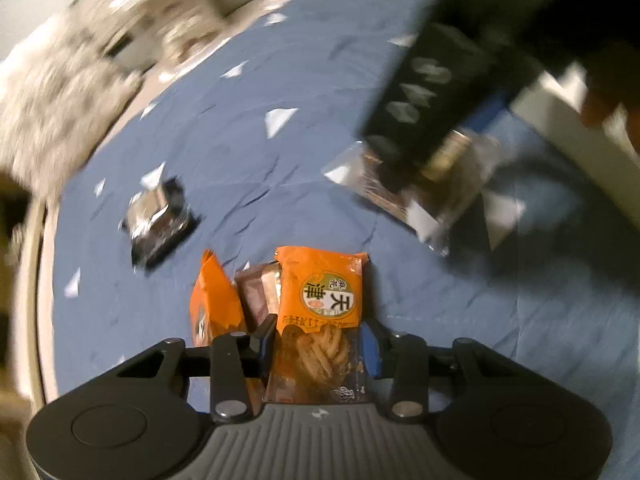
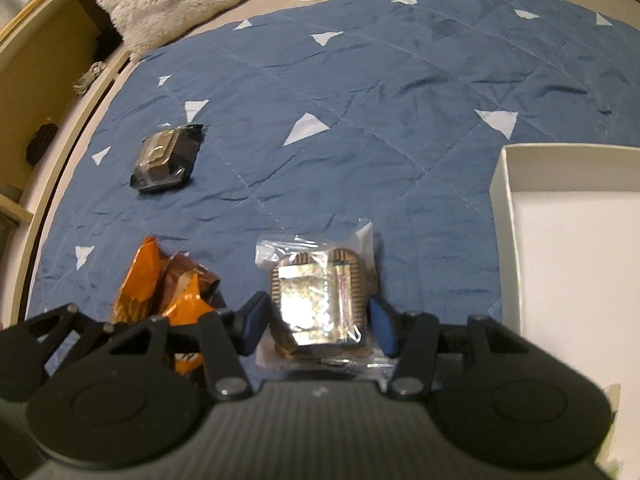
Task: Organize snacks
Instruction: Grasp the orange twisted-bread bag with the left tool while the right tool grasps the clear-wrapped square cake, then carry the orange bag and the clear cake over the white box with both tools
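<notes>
**Both grippers clamped on snack packets over the blue quilt**

The left gripper (image 1: 318,344) is closed on an orange printed snack packet with twisted dough sticks showing through its clear lower part (image 1: 322,312), its blue-padded fingers pressing both sides. A second orange packet (image 1: 214,306) and a small brownish wrapper (image 1: 260,292) sit just beside it at nine o'clock.

The right gripper (image 2: 320,320) is clamped on a clear plastic bag holding a foil-topped round biscuit pack (image 2: 316,304). A white open cardboard box (image 2: 568,248) lies at three o'clock of it, on the blue quilted cloth with white triangles (image 2: 360,92).

A dark silver-fronted packet (image 2: 166,156) lies well apart, at ten o'clock. The crumpled orange packets (image 2: 168,284) lie at nine o'clock.
</notes>
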